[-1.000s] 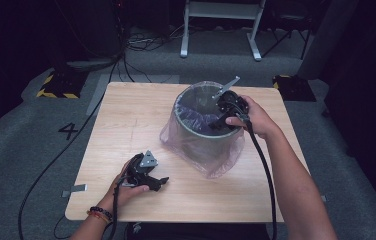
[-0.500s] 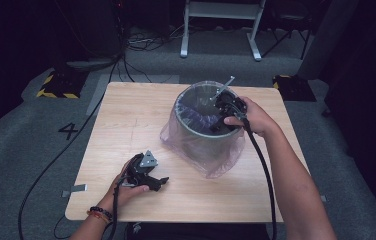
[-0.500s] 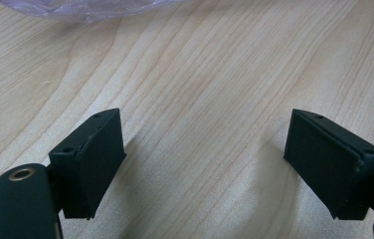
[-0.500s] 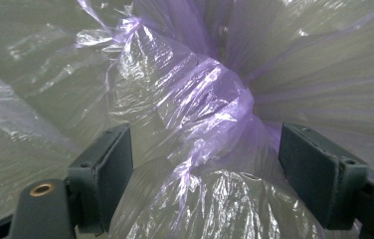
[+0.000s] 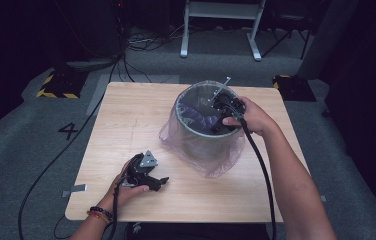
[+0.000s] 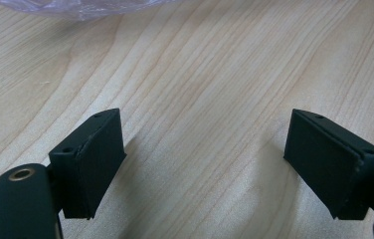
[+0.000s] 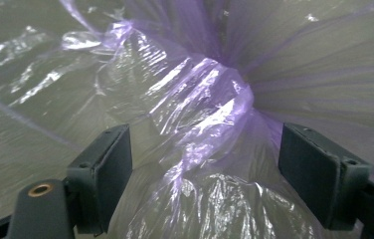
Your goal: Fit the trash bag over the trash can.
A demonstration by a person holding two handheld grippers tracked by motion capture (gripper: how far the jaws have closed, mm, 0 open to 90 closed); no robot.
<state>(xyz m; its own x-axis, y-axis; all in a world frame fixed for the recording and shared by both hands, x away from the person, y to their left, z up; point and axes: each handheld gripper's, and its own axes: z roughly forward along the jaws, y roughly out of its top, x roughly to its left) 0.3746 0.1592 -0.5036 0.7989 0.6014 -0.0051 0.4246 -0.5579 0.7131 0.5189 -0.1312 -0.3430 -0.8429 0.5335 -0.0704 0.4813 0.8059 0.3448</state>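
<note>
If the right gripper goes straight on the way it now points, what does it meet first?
Most likely the bunched purple plastic bag inside the bin: it lies straight ahead between the open jaws of the right gripper. How far ahead is unclear.

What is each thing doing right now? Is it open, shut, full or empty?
Bin: upright on the table, lined with the bag.
Purple bag: inside the bin, its top draped over the rim, bunched between the right claw's jaws, not gripped.
Left claw: open, holding nothing, resting low on the table.
Right claw: open, reaching down inside the bin.
</note>
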